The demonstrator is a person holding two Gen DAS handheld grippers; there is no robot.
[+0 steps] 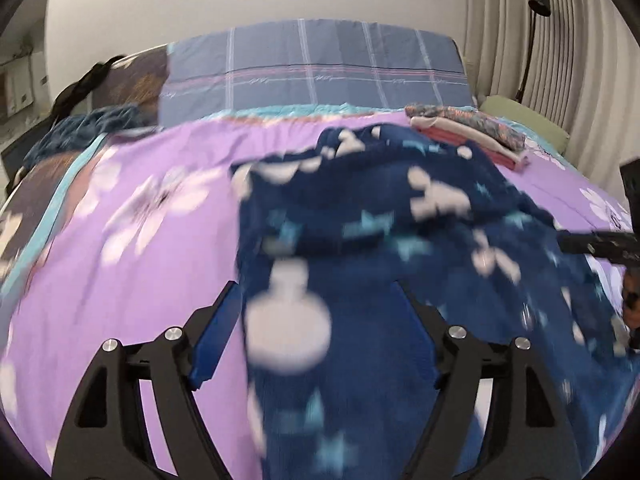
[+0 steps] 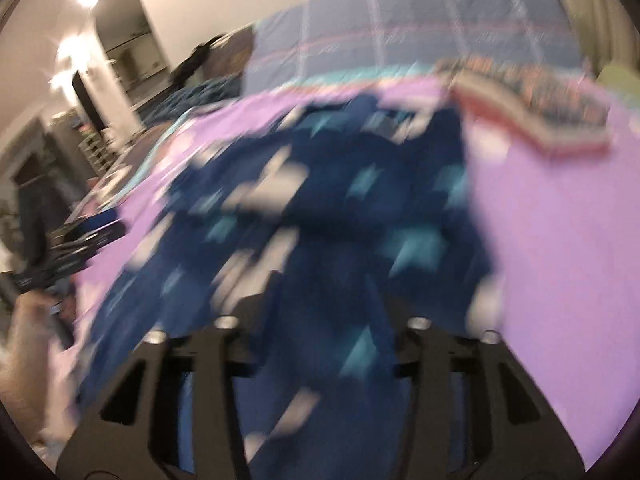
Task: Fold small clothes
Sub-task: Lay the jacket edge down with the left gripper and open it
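Note:
A dark blue garment [image 1: 400, 240] with white and light blue prints lies spread on the purple flowered bedspread [image 1: 140, 240]. My left gripper [image 1: 316, 300] is open, its blue pads [image 1: 216, 332] wide apart over the garment's near left edge. In the right wrist view, which is blurred, the same garment [image 2: 320, 208] fills the middle, and my right gripper [image 2: 324, 280] is above its near part with jaws wide apart. The right gripper also shows at the right edge of the left wrist view [image 1: 600, 244].
A stack of folded clothes [image 1: 468, 132] sits at the far right of the bed. A blue checked pillow [image 1: 316, 64] stands against the wall. A crumpled blue cloth [image 1: 76, 132] lies at the far left. A floor lamp [image 1: 532, 40] and curtains are on the right.

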